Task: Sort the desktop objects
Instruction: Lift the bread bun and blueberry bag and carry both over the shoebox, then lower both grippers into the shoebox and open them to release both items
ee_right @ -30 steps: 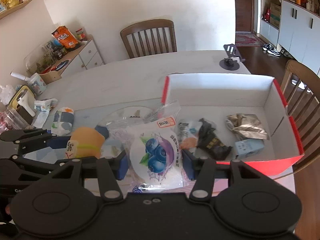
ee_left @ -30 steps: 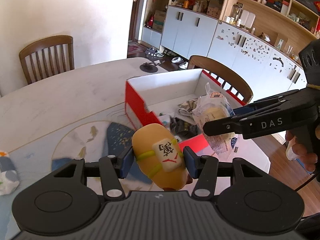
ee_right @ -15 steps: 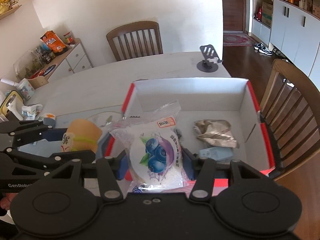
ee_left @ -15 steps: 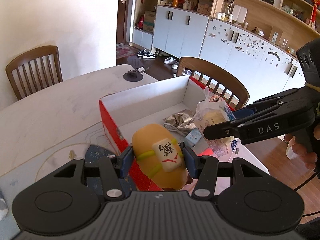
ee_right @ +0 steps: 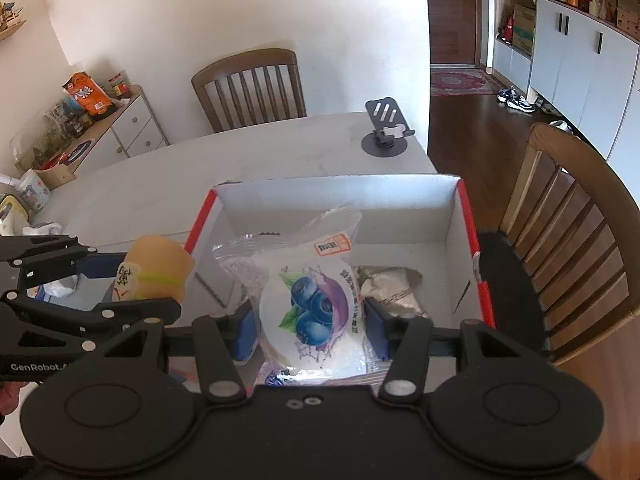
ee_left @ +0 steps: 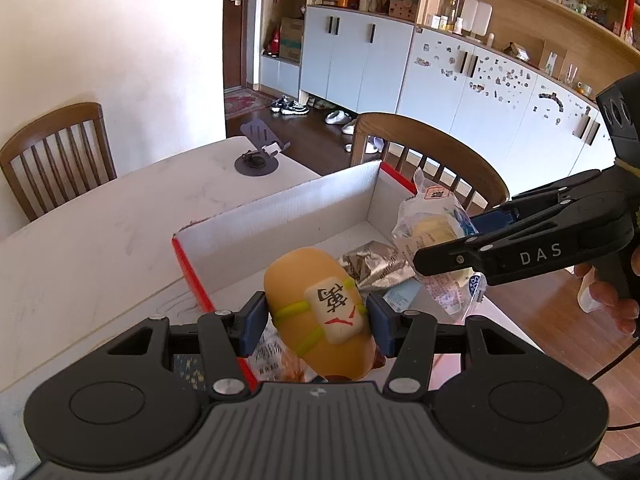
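My left gripper is shut on an orange plush toy with a white mahjong tile tied on by green bands; it hangs over the near left corner of the red-and-white cardboard box. My right gripper is shut on a clear bag of blueberry bread, held above the box interior. In the right wrist view the toy and the left gripper sit just left of the box wall. A silver wrapper lies inside the box.
A black phone stand sits on the white table beyond the box. Wooden chairs stand at the right and far side. A low cabinet with snacks is at the far left.
Both grippers have carried their loads sideways from over the patterned mat to over the box. The box now fills the middle of both views. Neither grip has altered.
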Demonstrator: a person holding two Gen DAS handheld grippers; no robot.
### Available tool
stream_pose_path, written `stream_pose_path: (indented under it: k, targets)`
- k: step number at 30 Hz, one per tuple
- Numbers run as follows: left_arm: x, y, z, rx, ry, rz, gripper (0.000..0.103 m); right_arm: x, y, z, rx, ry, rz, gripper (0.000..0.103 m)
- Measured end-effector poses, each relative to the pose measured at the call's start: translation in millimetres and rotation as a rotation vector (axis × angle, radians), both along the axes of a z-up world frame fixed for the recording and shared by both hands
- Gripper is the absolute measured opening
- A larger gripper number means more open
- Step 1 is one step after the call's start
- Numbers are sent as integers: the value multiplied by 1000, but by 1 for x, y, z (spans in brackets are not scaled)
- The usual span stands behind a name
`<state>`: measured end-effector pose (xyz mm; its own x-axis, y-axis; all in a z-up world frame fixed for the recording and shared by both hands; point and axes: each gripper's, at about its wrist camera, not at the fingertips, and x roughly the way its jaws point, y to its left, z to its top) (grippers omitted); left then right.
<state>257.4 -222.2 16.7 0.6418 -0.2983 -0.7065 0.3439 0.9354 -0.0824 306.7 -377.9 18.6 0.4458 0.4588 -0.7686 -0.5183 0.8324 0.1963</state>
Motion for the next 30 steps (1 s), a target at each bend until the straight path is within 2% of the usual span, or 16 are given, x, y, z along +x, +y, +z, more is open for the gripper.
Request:
stream_pose_path:
  k: [12,30]
  targets:
    - [46,-10,-24,40,52,10,53,25,6,-17,-21,24,15,53]
    - [97,-17,-60,101,158,-16,53,33,32,-54,-90,87,87,53]
